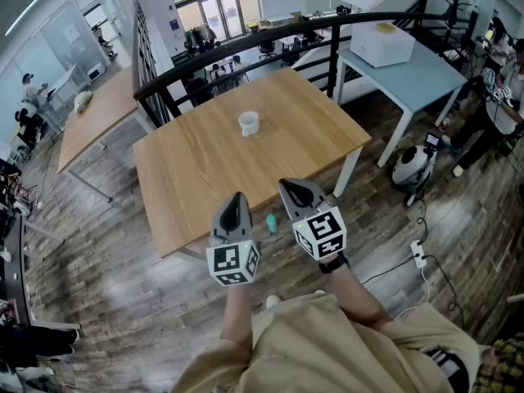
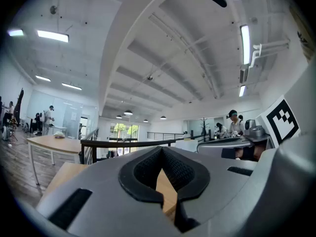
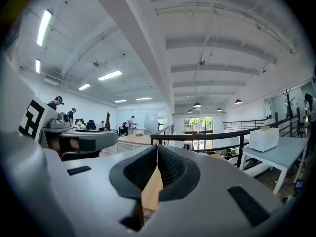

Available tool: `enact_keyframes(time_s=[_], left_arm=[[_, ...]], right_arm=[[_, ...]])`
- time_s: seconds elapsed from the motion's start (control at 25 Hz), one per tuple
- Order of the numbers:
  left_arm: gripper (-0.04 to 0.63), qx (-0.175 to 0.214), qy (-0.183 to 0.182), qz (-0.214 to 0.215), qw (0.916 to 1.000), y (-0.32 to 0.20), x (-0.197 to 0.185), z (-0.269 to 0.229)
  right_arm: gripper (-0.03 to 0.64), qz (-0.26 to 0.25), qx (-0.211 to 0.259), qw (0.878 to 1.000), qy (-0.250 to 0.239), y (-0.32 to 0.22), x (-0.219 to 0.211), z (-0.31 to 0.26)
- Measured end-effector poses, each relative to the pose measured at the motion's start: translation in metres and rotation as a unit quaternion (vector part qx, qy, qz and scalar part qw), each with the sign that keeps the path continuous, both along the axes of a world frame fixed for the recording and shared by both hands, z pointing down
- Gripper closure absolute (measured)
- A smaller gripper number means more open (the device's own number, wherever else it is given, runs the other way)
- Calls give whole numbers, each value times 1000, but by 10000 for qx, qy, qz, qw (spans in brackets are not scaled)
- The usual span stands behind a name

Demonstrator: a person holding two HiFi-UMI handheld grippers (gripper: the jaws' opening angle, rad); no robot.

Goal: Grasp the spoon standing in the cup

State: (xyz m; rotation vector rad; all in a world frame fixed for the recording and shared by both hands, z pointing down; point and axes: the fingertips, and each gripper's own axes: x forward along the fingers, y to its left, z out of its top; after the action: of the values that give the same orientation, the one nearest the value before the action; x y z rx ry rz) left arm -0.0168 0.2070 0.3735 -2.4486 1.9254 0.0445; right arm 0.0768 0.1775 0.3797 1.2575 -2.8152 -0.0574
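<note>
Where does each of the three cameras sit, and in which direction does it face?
Head view: on the person's head, facing steeply down at the wooden table and cup; forearms, beige clothing, left gripper and right gripper show.
Left gripper view: rides the left gripper, facing level across the room; its shut fingers show, right gripper alongside.
Right gripper view: rides the right gripper, facing level too; its shut fingers show, left gripper alongside.
Shared: both gripper views show the black railing.
</note>
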Motion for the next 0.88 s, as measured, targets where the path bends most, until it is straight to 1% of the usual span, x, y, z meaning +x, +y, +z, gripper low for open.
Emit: enact_keyframes(time_s=[0.16,0.36,0.48,0.6,0.72,0.88], left_arm=[[584,-38,38,-36,10000,12,-23,5],[584,-50,100,47,9999,23,-50,5],[584,-51,115,107,9999,31,-66,6],[584,-123,170,163,9996,41,-81,10],[584,-173,275,199,9993,49,-91,16],[584,-174,334,290,9989,51,-95,17]], right_arm=[[600,115,-163,9998,-6,10,-18,8],[601,233,-245,9994,-17,19,-42,12],[600,305,-230,9992,-77,24,-60,10],[601,245,-148,9995,-96,38,-80,10],[600,217,-154,9996,-65,51,-94,15],[600,255,-275,9993,31,51,-105,22]])
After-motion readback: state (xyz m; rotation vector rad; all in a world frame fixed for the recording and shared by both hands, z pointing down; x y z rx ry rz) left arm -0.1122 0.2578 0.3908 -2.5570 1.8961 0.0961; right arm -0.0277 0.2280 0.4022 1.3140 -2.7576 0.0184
